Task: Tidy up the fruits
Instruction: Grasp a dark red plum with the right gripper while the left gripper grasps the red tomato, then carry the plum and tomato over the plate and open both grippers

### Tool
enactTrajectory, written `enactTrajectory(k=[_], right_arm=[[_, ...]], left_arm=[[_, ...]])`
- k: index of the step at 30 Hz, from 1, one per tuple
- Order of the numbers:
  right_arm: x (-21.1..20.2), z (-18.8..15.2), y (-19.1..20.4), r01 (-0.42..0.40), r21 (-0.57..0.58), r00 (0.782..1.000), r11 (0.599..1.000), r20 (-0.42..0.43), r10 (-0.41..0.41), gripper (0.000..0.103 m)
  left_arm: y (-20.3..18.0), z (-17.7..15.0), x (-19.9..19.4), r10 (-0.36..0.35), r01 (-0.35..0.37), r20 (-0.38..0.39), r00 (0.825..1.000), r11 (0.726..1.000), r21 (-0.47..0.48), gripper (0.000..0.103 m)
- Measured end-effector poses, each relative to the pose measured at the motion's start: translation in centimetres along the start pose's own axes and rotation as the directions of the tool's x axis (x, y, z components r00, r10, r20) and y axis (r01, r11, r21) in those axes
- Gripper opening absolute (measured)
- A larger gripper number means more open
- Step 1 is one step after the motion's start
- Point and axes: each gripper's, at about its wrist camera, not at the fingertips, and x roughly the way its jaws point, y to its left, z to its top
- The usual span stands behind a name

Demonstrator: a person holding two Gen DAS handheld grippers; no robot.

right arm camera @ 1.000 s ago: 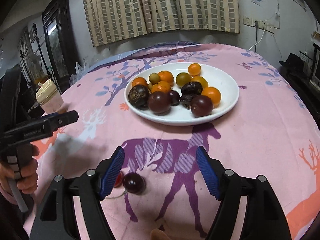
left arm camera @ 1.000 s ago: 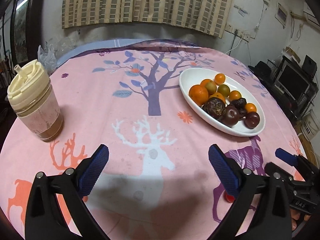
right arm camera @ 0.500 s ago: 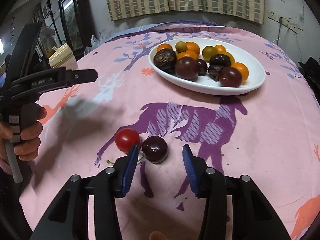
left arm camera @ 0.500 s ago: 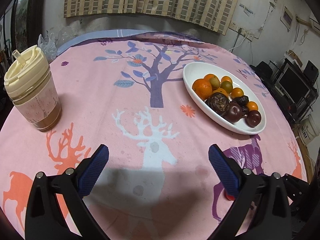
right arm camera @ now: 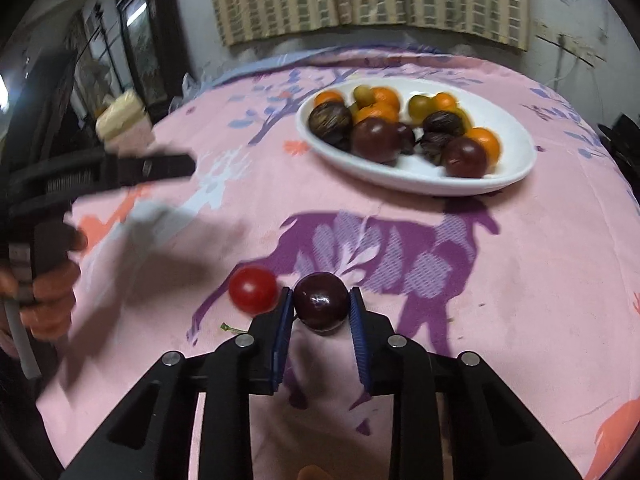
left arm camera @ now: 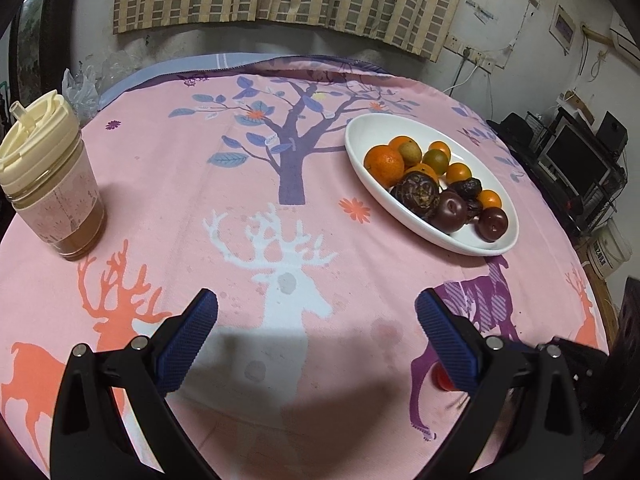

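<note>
Pinching the dark plum (right arm camera: 321, 304) near you, your right gripper (right arm camera: 320, 312), jaws just closing, is facing the white plate (right arm camera: 516, 168) lying far and right, while your left gripper (left arm camera: 316, 336) is hanging spread, empty.

Landmark: plate (right arm camera: 516, 168), on table (right arm camera: 540, 280). Fruits piled in plate. Plum (right arm camera: 321, 300) on table, well before plate, between right gripper (right arm camera: 320, 312) pads. Tomato (right arm camera: 253, 289) just left of plum. Cup (left arm camera: 48, 184) on table, far left of plate. Left gripper (left arm camera: 316, 320) before plate, left.
</note>
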Motion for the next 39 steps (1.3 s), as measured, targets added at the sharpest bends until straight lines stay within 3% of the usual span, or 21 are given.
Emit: enactTrajectory(k=[4,7,9,12,27,34,39], right_arm=[[-1.7,0.6,-2.5,0.022,0.119,0.997,0.993,0.077,-0.031,0.028],[-2.2,0.7,-3.7,0.025,0.172,0.995,0.985,0.09,-0.041,0.028],[-2.3,0.6,-3.9,0.026,0.176,0.995,0.984,0.093,-0.043,0.028],[-2.5,0.6,-3.8,0.023,0.169,0.995,0.985,0.094,-0.039,0.028],[-3.0,0.5,-3.8,0.021,0.167,0.994,0.986,0.101,-0.038,0.028],[-3.0,0.4,-4.1,0.02,0.174,0.994,0.985,0.103,-0.038,0.028],[-4.2,2.3,-4.5,0.025,0.171,0.986,0.985,0.159,-0.052,0.028]], left_arm=[[-2.5,-0.9,0.3,-0.101,0.105,-0.043,0.994,0.989,0.104,0.098],[-5.4,-2.3,0.1,-0.163,0.174,-0.067,0.984,0.956,0.236,0.094],[-7.2,-3.4,0.0,-0.183,0.2,-0.083,0.98,0.926,0.321,0.075],[-8.8,-4.6,0.5,-0.19,0.225,-0.128,0.973,0.895,0.386,0.059],[-9.4,-5.6,2.3,-0.158,0.223,-0.186,0.97,0.882,0.415,0.031],[-8.9,-5.1,2.0,-0.184,0.243,-0.186,0.965,0.893,0.38,0.031],[-8.1,-1.1,0.3,-0.225,0.253,-0.117,0.967,0.899,0.359,0.031]])
